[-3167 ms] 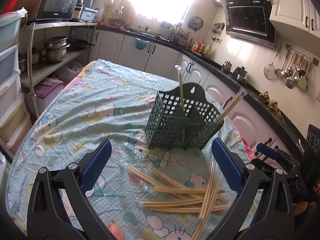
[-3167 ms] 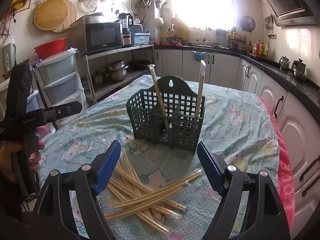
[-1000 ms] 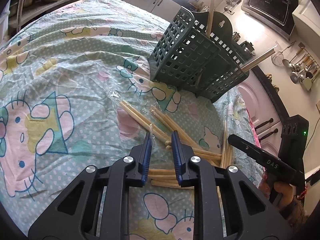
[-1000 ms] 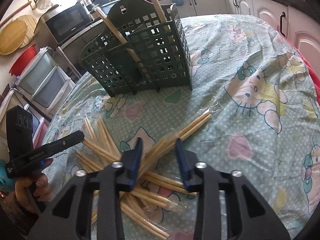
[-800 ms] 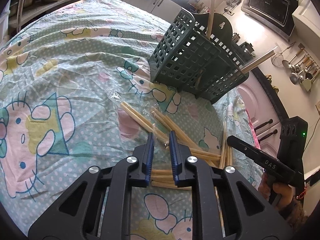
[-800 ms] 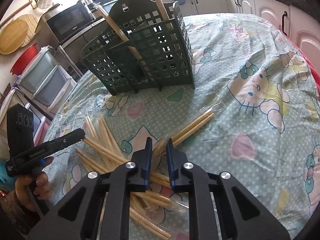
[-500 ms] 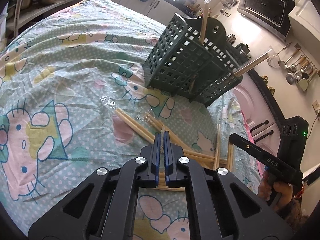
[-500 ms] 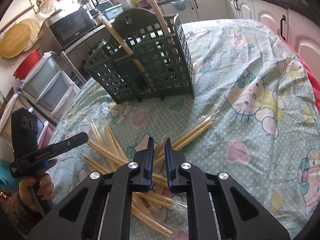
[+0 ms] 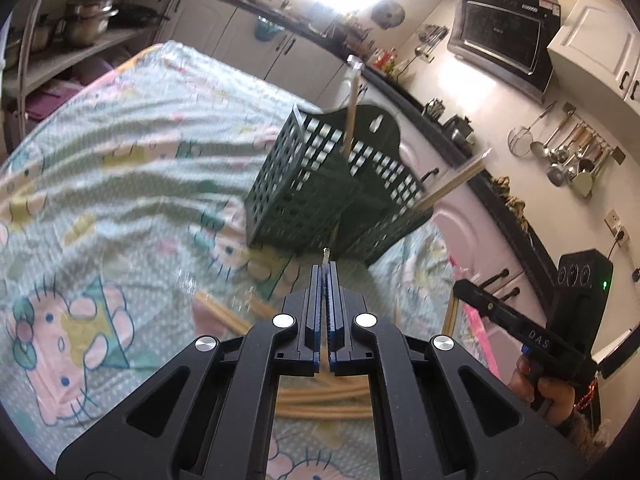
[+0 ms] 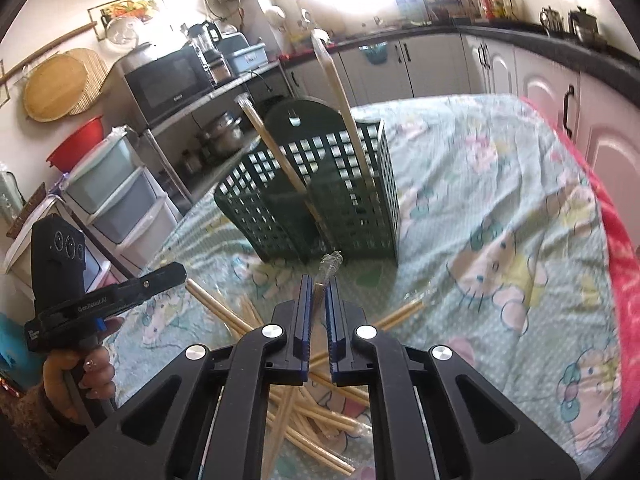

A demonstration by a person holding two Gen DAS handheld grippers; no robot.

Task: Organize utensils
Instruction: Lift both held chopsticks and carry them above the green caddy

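Wrapped chopsticks were pinched in each tool: the left tool (image 9: 325, 276) had its jaws pressed together on a thin wrapped pair (image 9: 327, 254) whose tip poked out ahead, and the right tool (image 10: 317, 292) was closing its jaws on another wrapped pair (image 10: 326, 270) lying between its blue pads. Just beyond stood the green slotted holder (image 10: 320, 196) on the bench (image 10: 500, 208), with two wrapped pairs leaning in its compartments. More loose chopsticks (image 10: 316, 412) lay criss-crossed on the patterned cloth below the tools.
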